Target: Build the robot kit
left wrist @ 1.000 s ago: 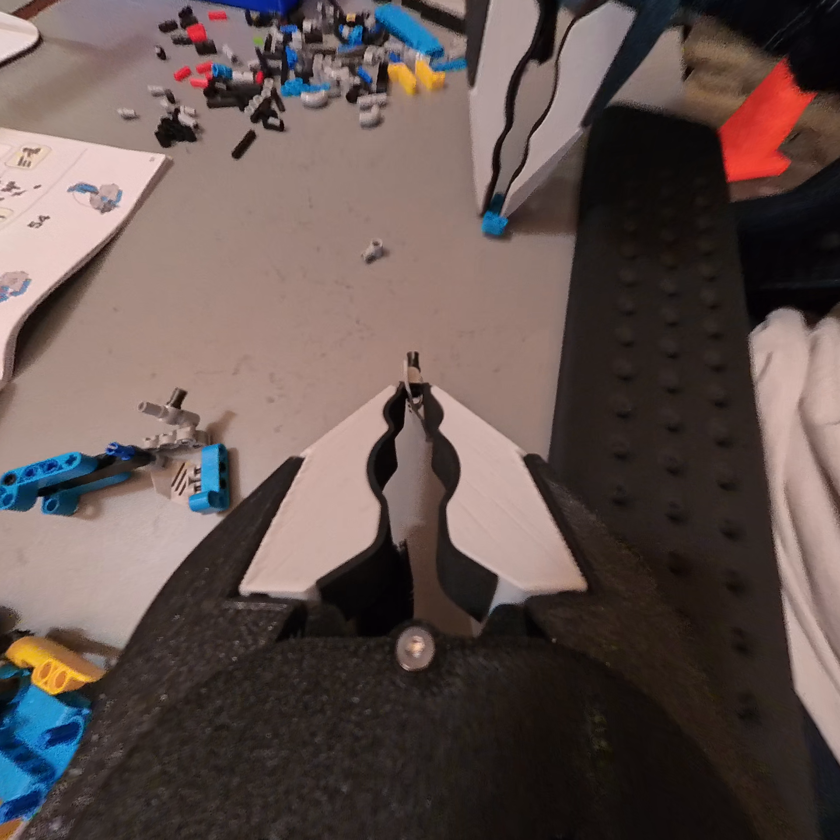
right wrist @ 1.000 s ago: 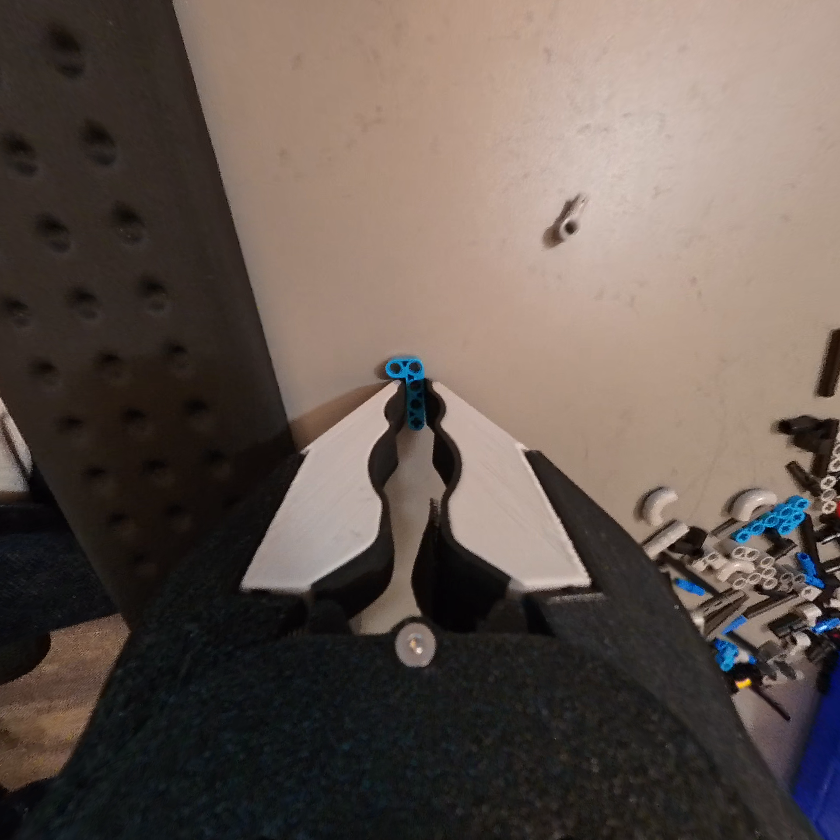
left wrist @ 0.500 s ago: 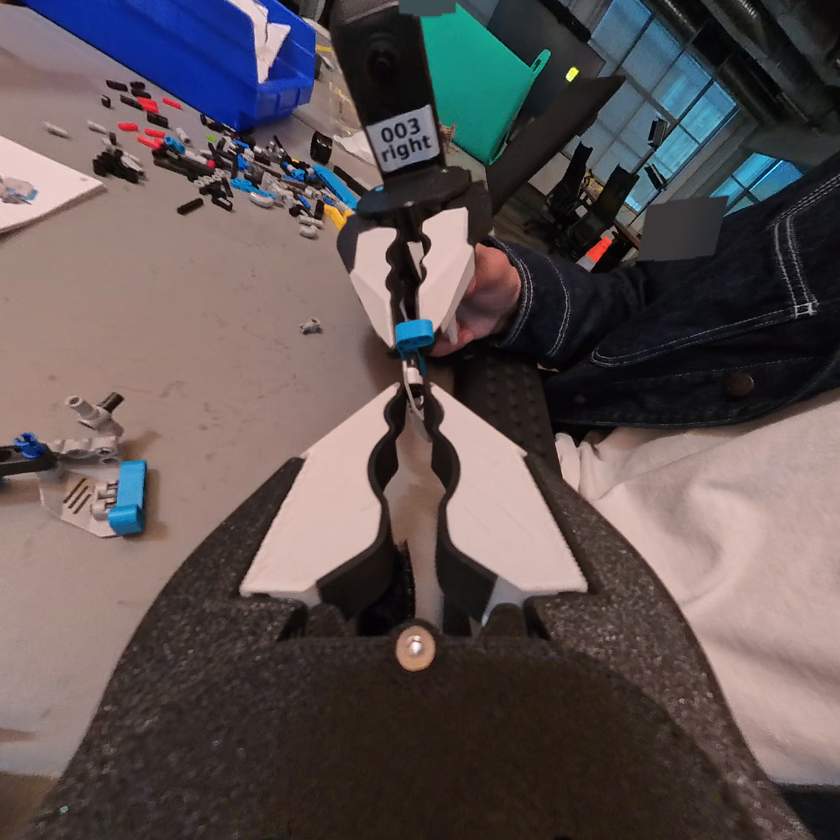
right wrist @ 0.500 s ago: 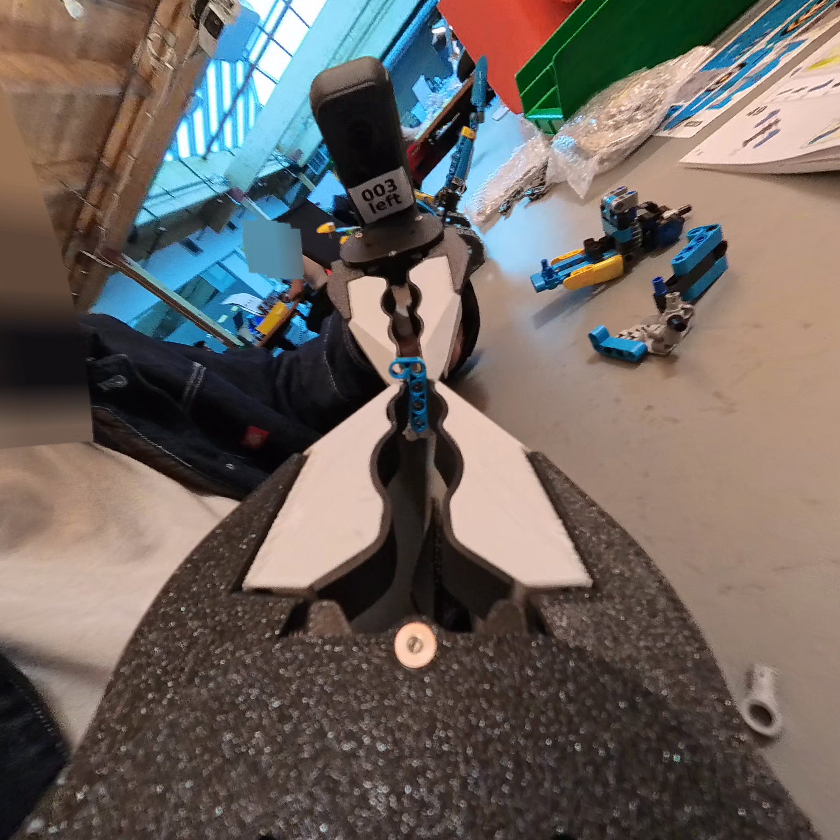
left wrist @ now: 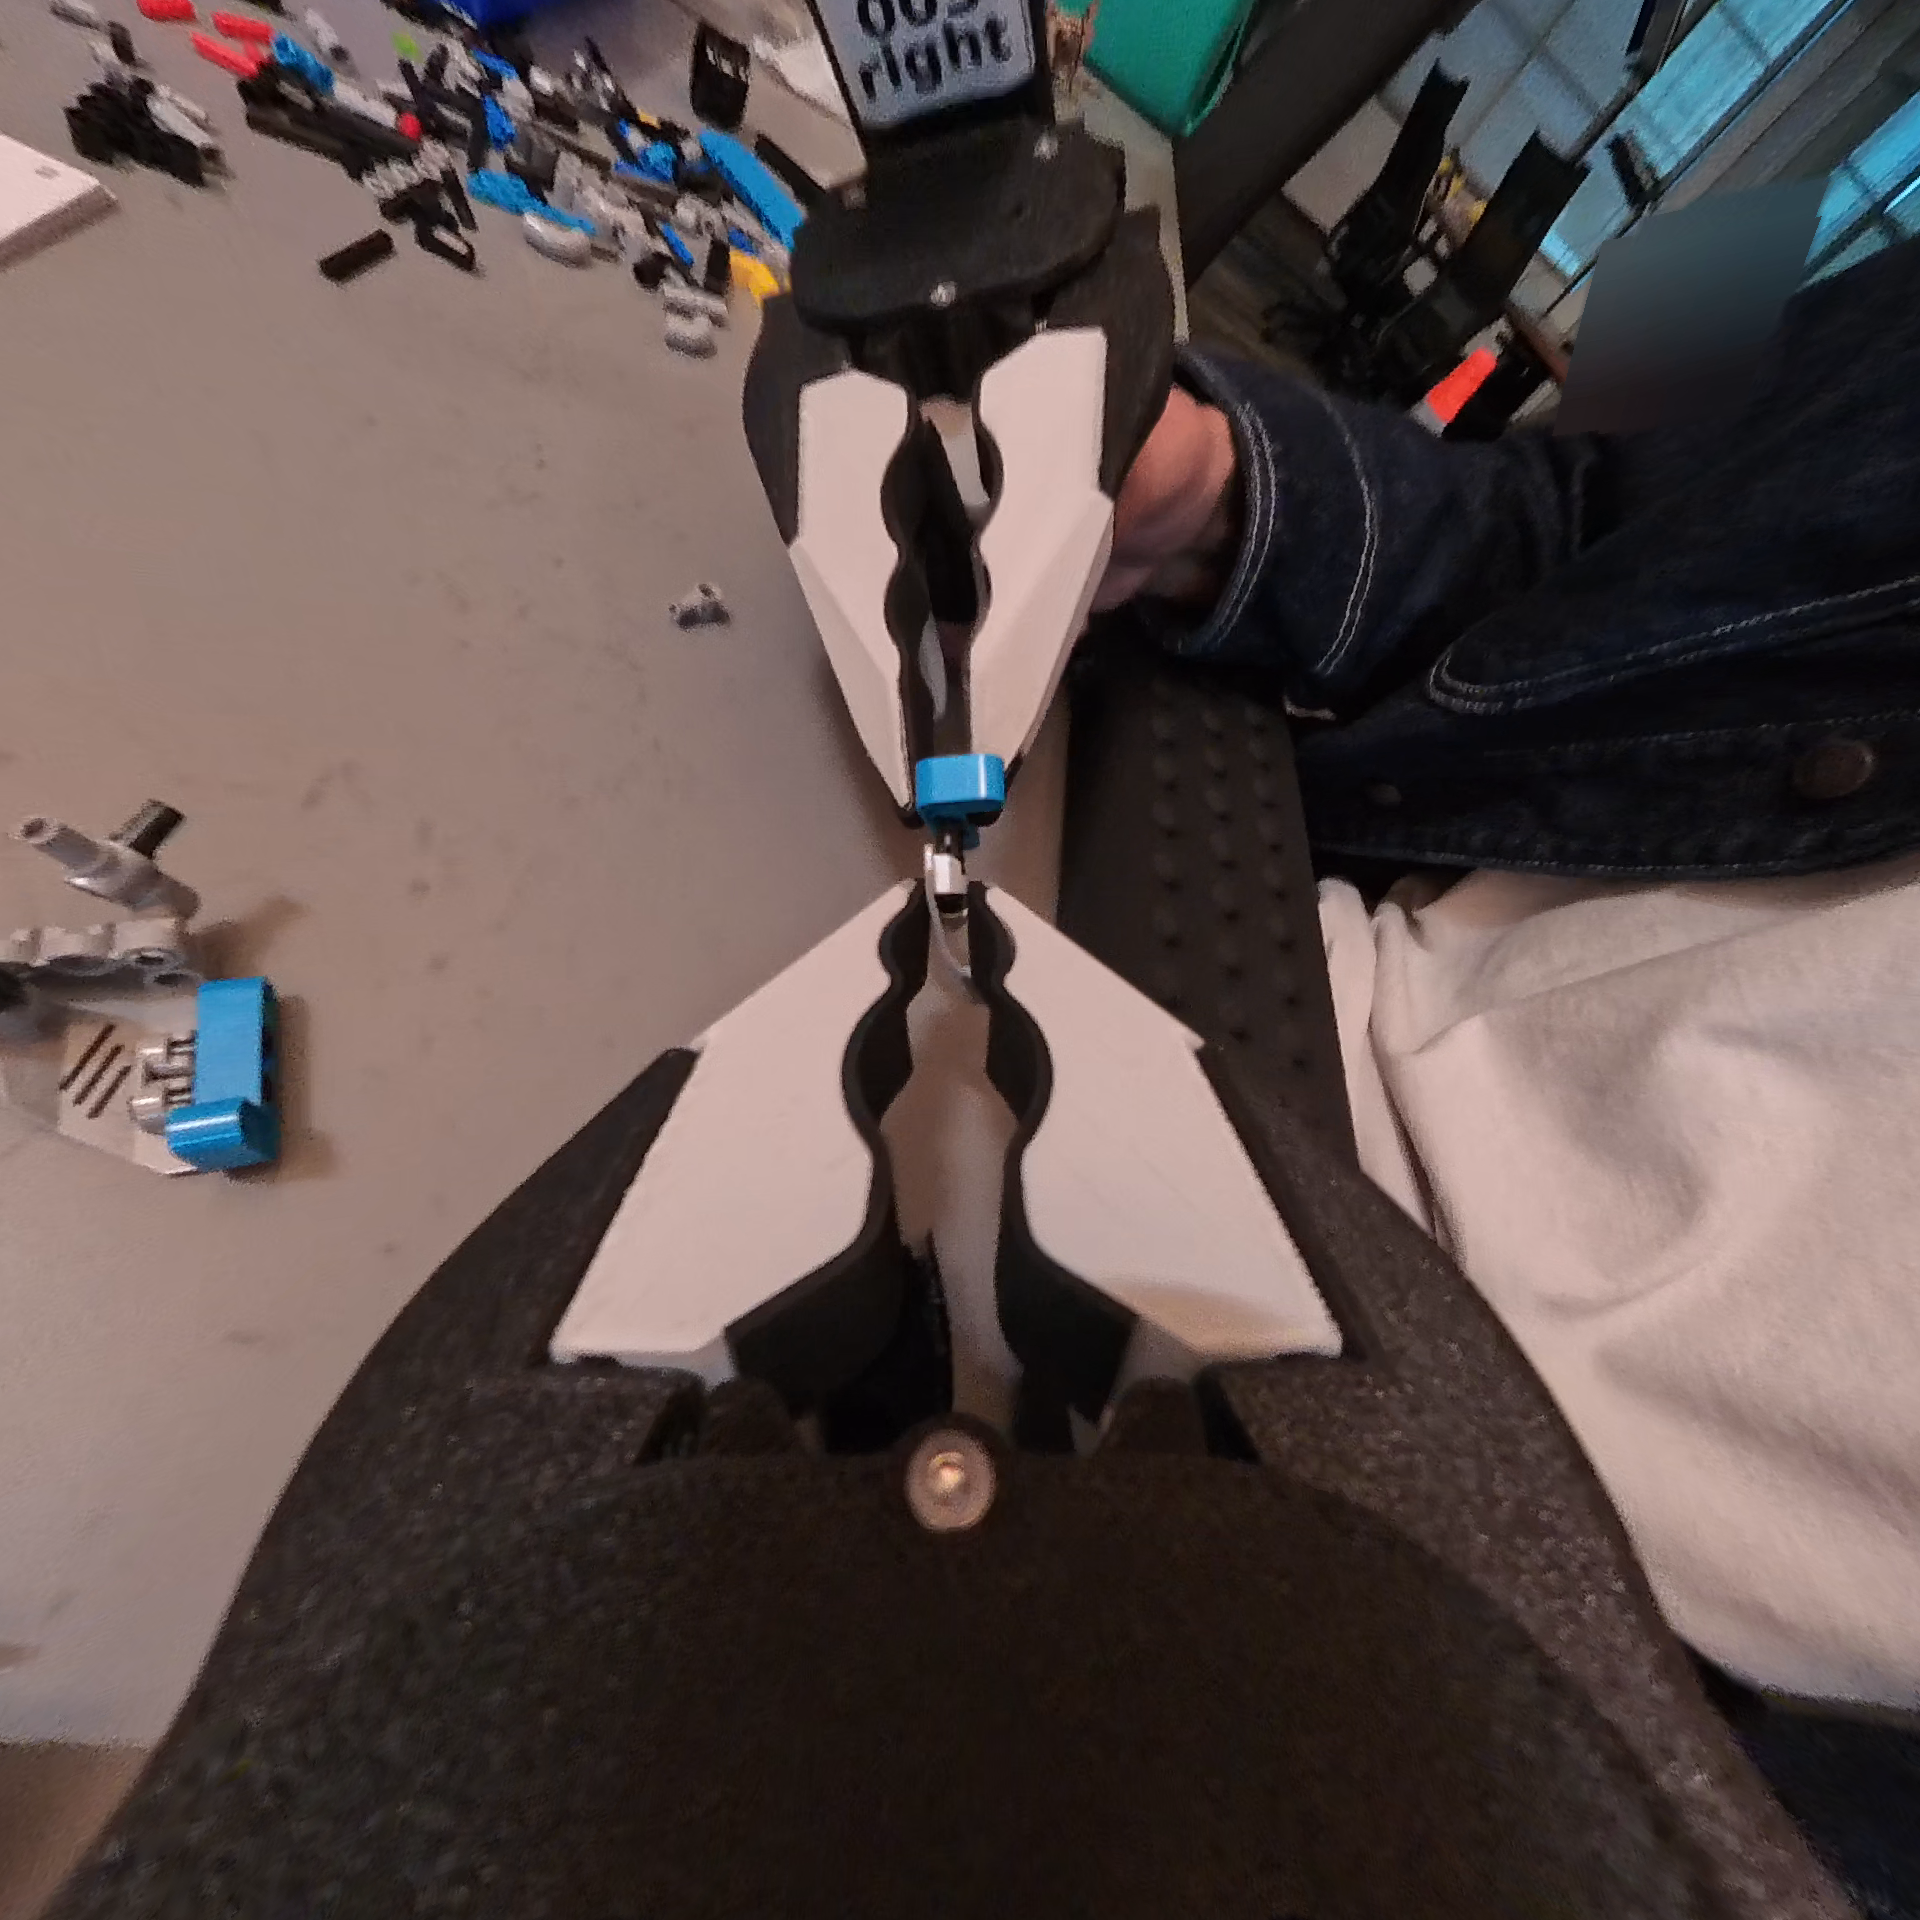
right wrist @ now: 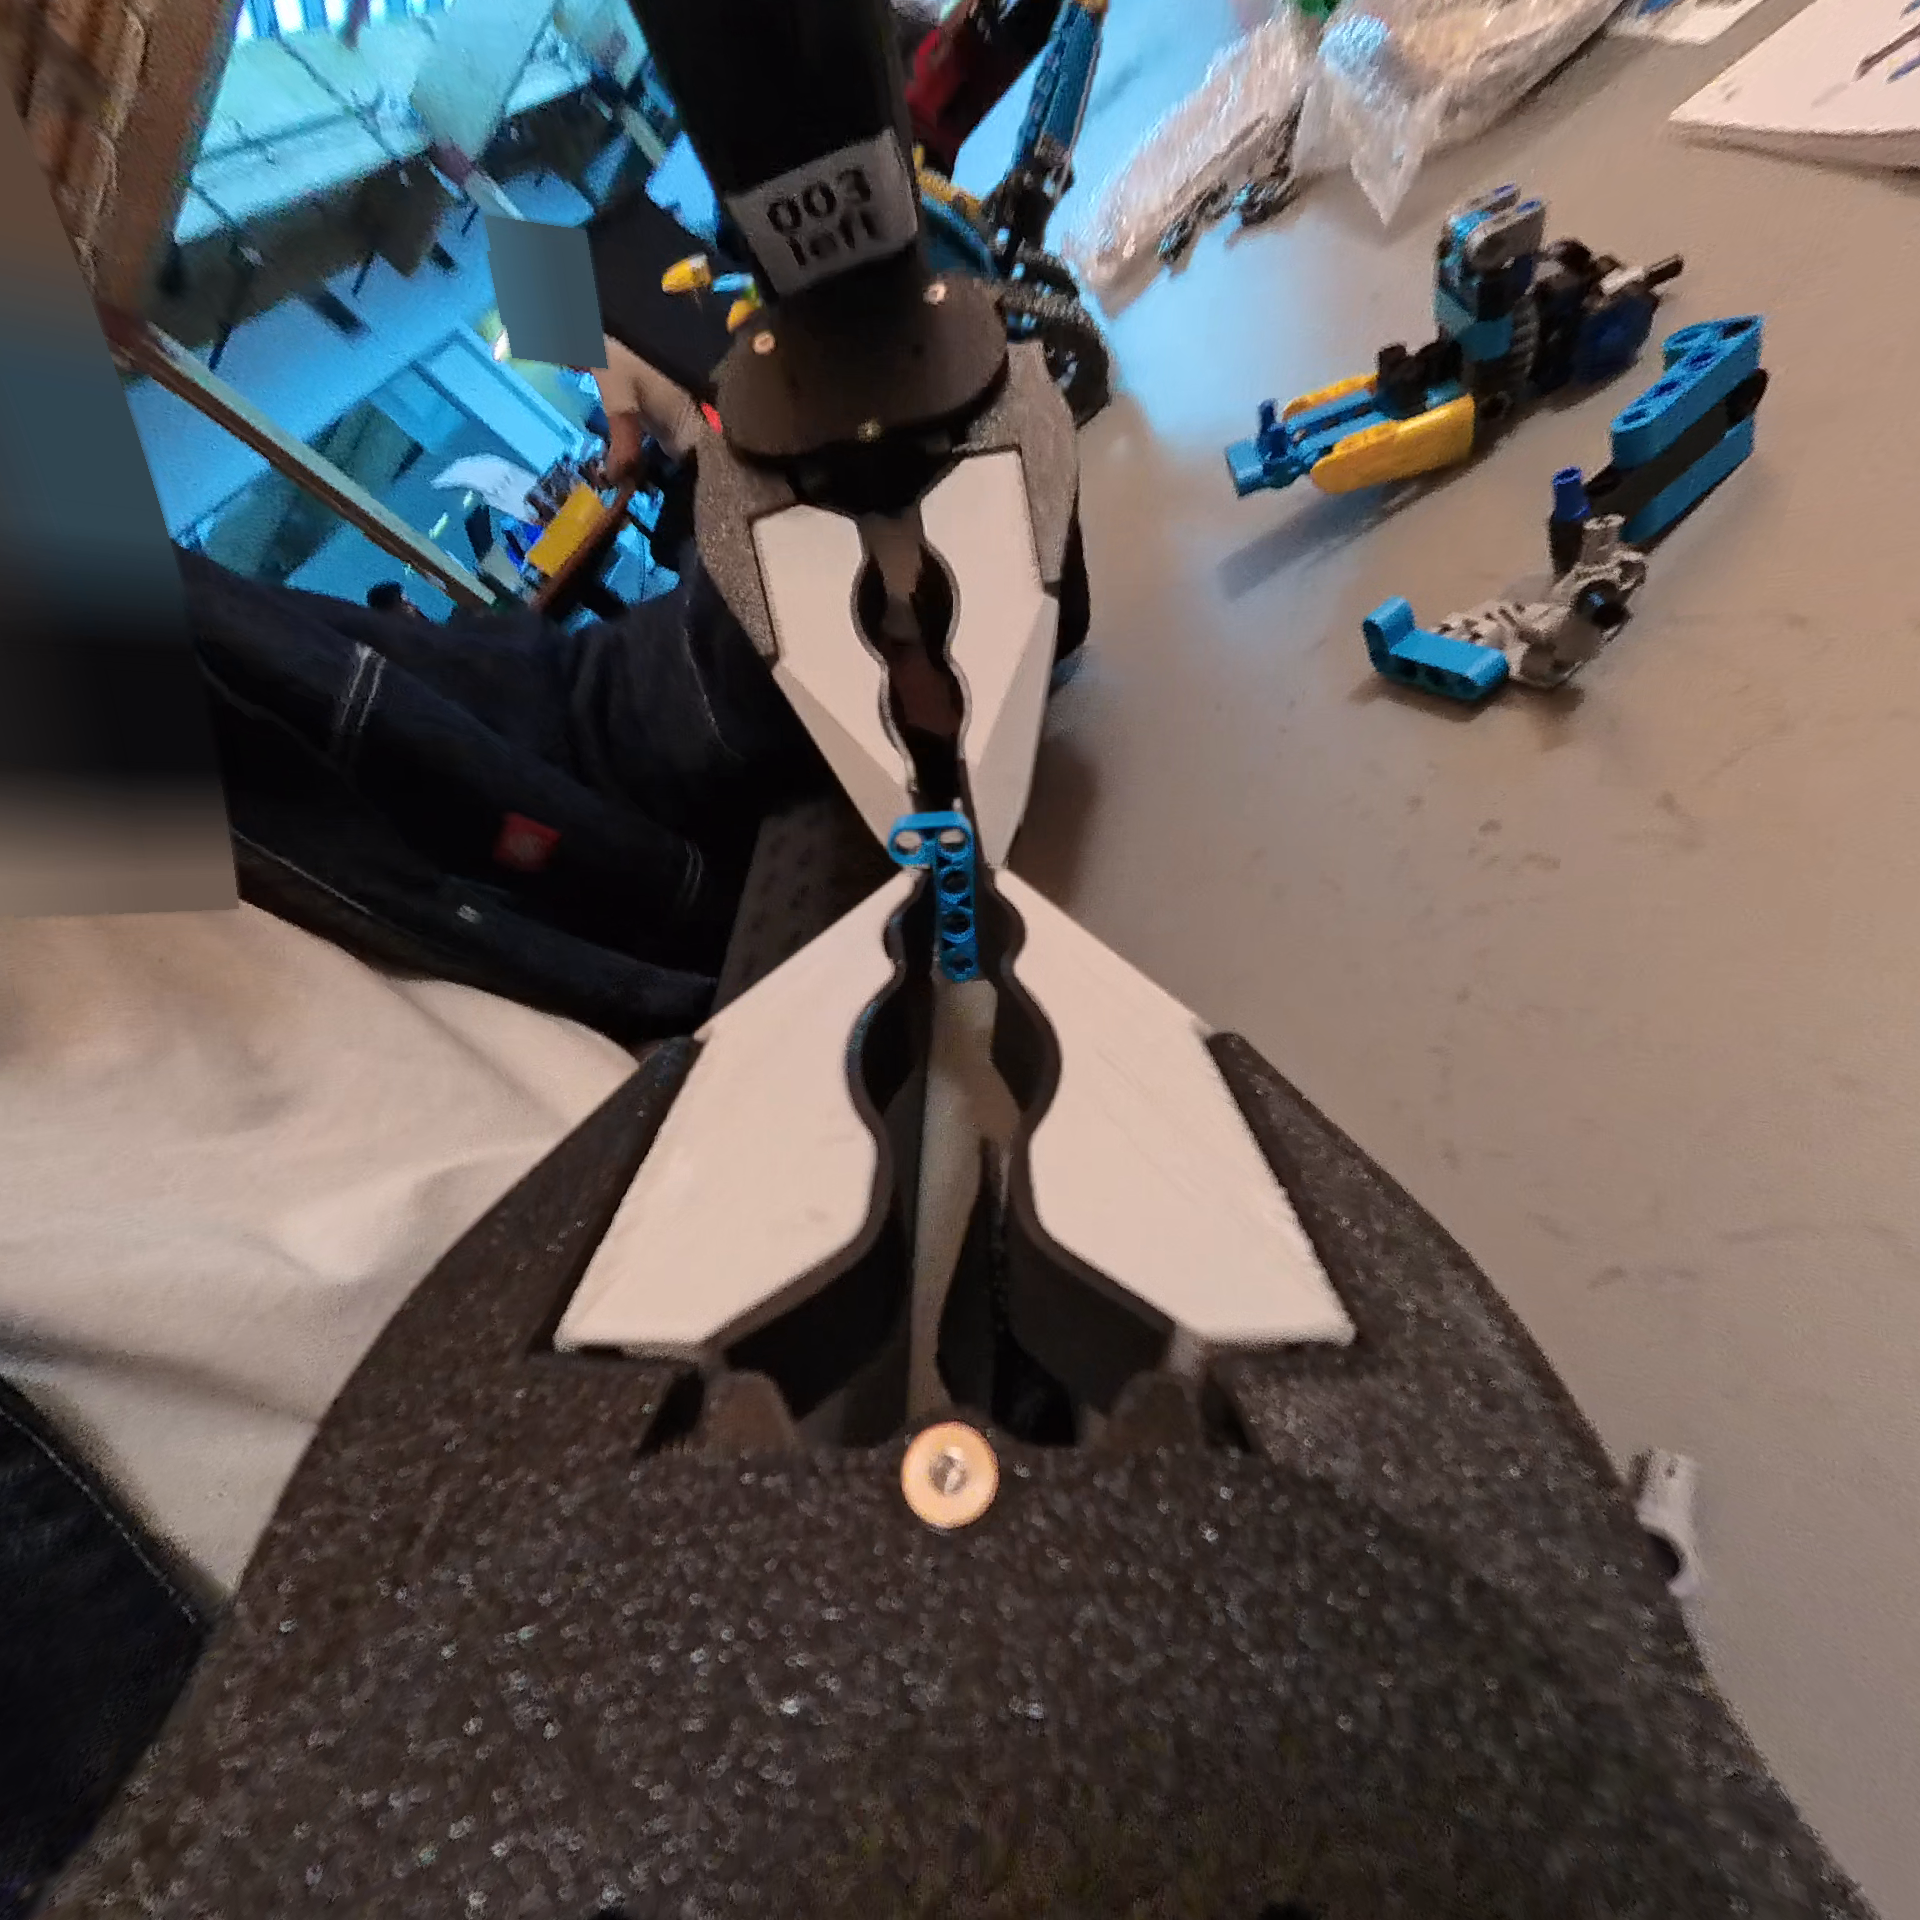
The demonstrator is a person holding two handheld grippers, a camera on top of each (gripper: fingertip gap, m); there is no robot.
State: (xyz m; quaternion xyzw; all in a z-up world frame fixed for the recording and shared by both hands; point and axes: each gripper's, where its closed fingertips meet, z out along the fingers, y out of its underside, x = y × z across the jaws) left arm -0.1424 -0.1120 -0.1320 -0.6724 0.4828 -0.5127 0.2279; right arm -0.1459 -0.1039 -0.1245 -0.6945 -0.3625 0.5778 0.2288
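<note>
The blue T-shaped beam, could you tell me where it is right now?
In the right wrist view the blue T-shaped beam sits clamped in the right gripper, its crossbar meeting the left gripper.

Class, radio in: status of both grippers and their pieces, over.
Left gripper shut on small grey pin piece. Right gripper shut on blue T-shaped beam. Pieces tip to tip above grey table; nothing between them.

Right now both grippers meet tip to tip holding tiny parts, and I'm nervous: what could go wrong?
1. The left gripper pinches the small grey piece only at its tip; a push might twist it loose.
2. The blue beam sticks out past the right gripper, so it may pivot.
3. A dropped part could be lost among the loose pieces.
</note>
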